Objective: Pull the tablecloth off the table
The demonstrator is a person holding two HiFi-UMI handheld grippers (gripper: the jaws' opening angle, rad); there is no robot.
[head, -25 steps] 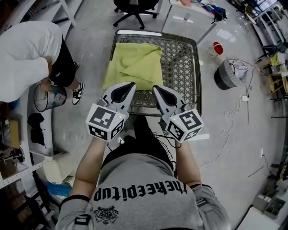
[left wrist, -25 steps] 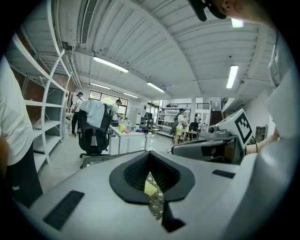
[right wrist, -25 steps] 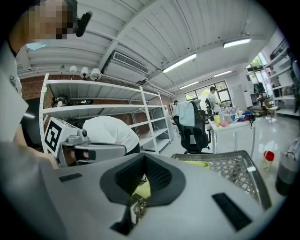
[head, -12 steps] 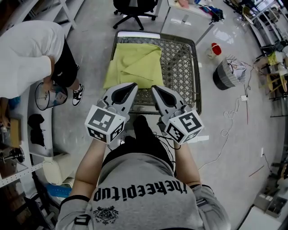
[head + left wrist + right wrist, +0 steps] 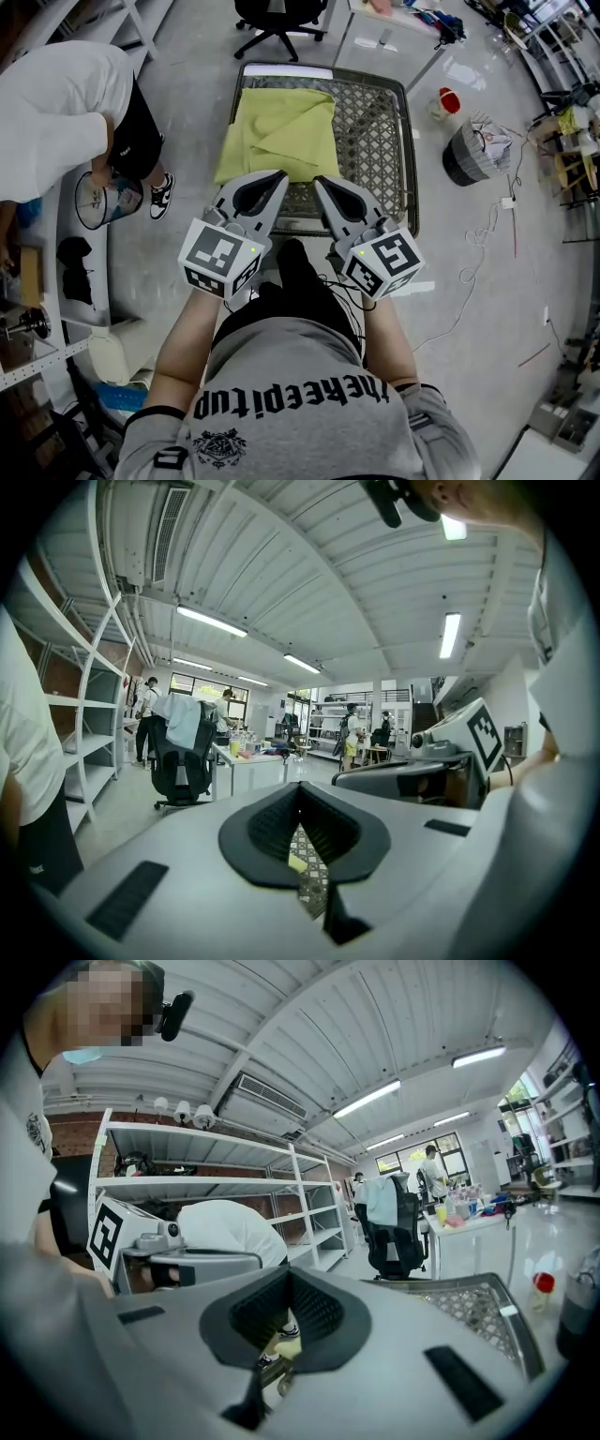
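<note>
Although the tablecloth lay bunched on the mesh table toward eleven o'clock, the left gripper and right gripper hung closed and empty at its six-o'clock edge. Judged next: reach forward, open, grip the cloth.

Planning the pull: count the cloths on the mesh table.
1. The yellow-green cloth lies rumpled on the table's left half and hangs over its left edge. Anything beneath it would be hidden.
</note>
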